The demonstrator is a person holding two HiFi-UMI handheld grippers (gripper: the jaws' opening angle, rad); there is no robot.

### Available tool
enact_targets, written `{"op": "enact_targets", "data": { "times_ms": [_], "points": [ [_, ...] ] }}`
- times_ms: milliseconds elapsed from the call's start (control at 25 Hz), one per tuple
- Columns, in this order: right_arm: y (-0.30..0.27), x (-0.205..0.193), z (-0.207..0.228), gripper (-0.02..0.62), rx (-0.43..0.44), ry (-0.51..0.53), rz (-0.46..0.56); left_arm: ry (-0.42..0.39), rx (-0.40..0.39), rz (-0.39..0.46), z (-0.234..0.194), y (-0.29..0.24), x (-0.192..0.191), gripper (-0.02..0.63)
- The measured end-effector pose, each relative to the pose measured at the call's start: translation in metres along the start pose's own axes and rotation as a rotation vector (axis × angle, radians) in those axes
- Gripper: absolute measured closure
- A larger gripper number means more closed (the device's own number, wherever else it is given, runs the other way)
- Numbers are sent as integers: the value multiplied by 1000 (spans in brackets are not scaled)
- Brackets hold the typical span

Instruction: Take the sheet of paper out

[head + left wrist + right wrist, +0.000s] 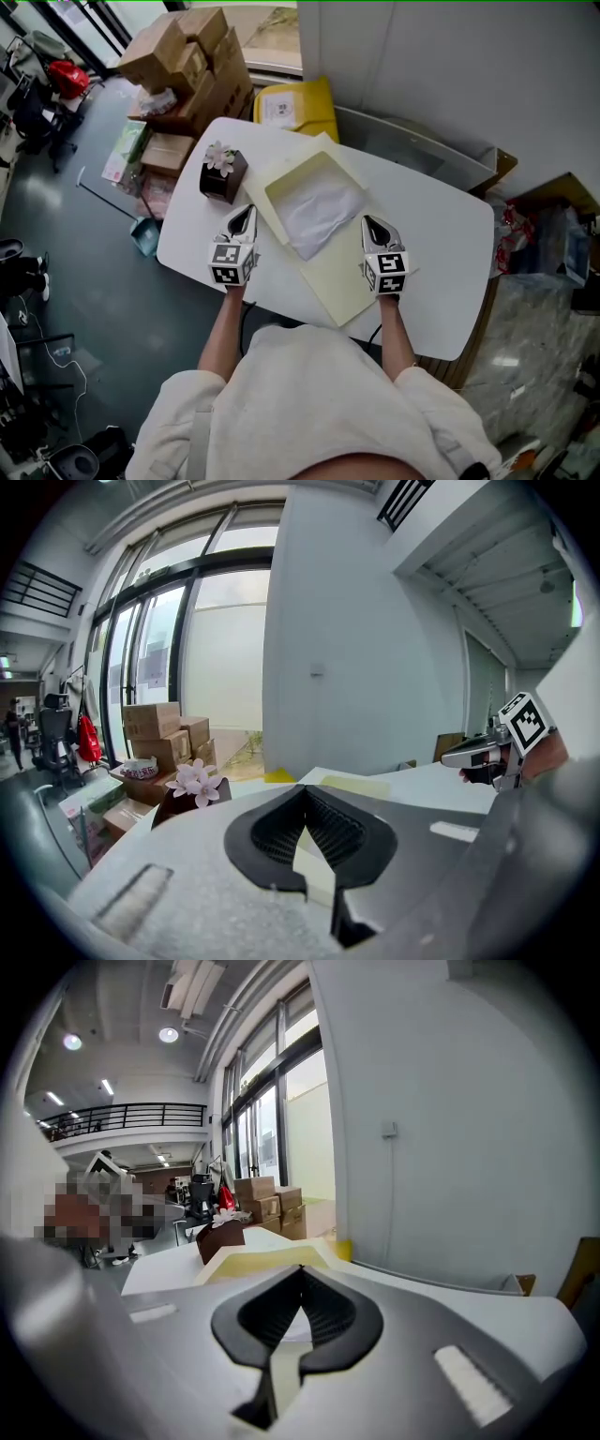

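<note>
White table [441, 234] carries a shallow cream tray [277, 190] near its middle. The sheet [319, 214] lies crumpled inside it and looks thin, limp and easily torn, so a raised fold at its near edge seems the best hold. Left gripper [247, 210] and right gripper [368, 221] flank the tray, jaws closed and empty.

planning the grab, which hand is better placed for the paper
Right, probably: the right gripper sits close beside the paper; the left gripper is farther, outside the box wall. Both are shut.
</note>
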State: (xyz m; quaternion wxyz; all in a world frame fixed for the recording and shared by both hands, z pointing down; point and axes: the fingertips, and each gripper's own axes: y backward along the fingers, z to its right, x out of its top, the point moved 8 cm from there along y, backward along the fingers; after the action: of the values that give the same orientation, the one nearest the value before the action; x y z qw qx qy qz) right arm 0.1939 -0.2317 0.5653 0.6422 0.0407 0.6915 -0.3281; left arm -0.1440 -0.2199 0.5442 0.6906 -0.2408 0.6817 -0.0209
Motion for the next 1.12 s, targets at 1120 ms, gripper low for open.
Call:
{"op": "enact_targets", "data": {
  "times_ms": [1120],
  "points": [
    [-48,-47,-37,594,-165,-73,-190,17,-244,-81,-24,-65,-44,603]
  ]
}}
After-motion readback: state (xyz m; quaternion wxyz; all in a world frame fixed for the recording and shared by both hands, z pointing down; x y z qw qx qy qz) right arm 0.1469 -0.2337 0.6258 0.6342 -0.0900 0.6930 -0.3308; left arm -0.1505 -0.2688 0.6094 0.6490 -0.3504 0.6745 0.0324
